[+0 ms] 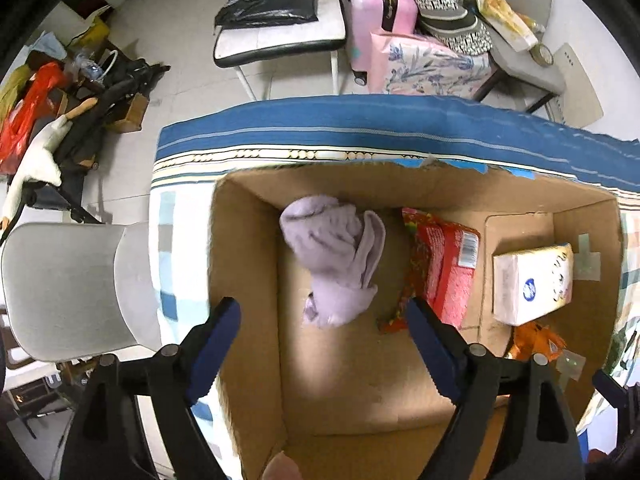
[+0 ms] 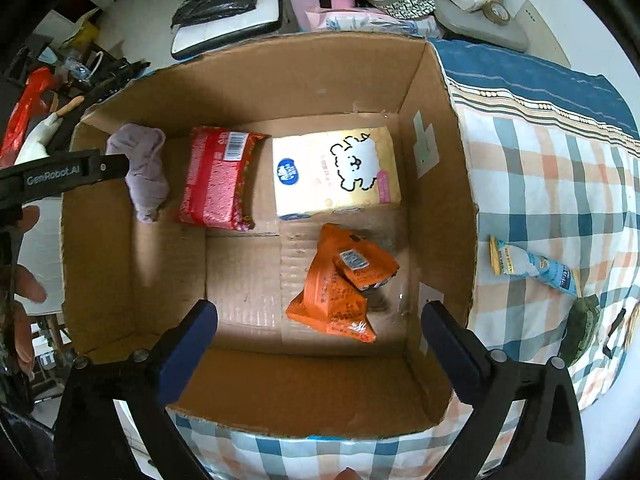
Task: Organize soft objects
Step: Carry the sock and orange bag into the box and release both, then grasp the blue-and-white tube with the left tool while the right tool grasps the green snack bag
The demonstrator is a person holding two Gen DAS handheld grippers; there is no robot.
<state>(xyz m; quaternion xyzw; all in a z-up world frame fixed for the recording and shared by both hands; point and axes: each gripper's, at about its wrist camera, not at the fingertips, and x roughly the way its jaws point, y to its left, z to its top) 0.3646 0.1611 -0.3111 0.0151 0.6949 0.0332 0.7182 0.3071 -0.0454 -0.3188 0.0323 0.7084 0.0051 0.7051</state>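
An open cardboard box [image 1: 244,272] [image 2: 436,168] stands on a plaid cloth. Inside lie a crumpled lilac cloth [image 1: 338,260] [image 2: 146,170], a red packet [image 1: 448,268] [image 2: 218,178], a white and yellow tissue pack [image 1: 532,284] [image 2: 336,172] and an orange packet [image 2: 342,284] [image 1: 536,340]. My left gripper [image 1: 322,316] is open and empty above the box's left part, just short of the lilac cloth. My right gripper [image 2: 318,318] is open and empty above the box's near side, over the orange packet. The left gripper's body [image 2: 60,176] shows at the left of the right wrist view.
On the plaid cloth [image 2: 540,184] right of the box lie a light blue packet [image 2: 532,266] and a dark green object [image 2: 582,330]. A grey chair [image 1: 68,288] stands left of the table. Chairs, a pink suitcase [image 1: 376,12] and bags crowd the floor beyond.
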